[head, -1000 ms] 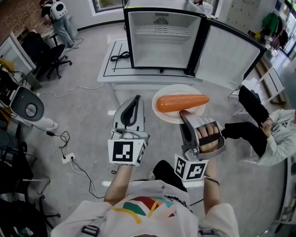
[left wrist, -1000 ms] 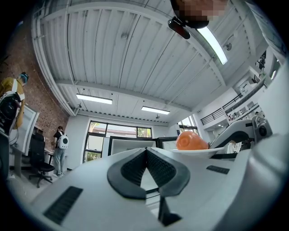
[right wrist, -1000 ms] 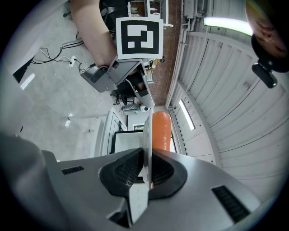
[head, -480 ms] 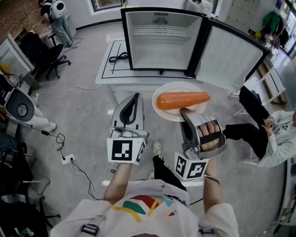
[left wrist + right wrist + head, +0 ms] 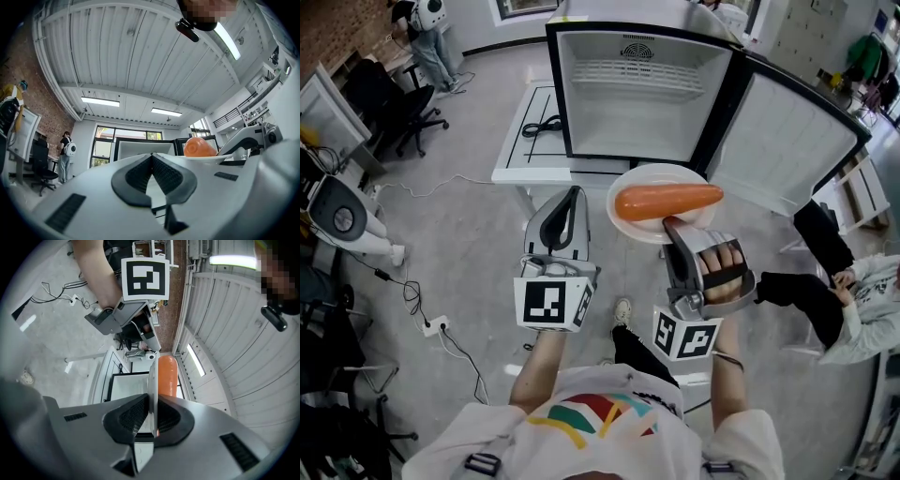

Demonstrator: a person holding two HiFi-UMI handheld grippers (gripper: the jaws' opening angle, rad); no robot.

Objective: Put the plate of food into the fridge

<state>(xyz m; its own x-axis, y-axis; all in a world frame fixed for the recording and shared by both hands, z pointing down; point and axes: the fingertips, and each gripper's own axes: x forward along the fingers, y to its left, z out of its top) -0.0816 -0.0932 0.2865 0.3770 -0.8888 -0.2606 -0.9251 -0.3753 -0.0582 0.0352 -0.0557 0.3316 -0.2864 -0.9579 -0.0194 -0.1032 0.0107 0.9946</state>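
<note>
Ahead of the left gripper (image 5: 573, 197): a white table (image 5: 517, 155) with a black cable (image 5: 546, 122) lying on it. Far ahead-left: an office chair (image 5: 401, 111) and a standing person (image 5: 428, 23) wearing a white backpack. On the floor to its left: a power strip (image 5: 437, 326). Right of the right gripper (image 5: 672, 228): a seated person (image 5: 853, 291).

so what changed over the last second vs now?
The plate with the carrot, clamped at its rim by the right gripper, has come forward toward the open fridge; its far rim now overlaps the table edge. Unchanged: that grip, the left gripper shut and empty alongside, the fridge door open.
</note>
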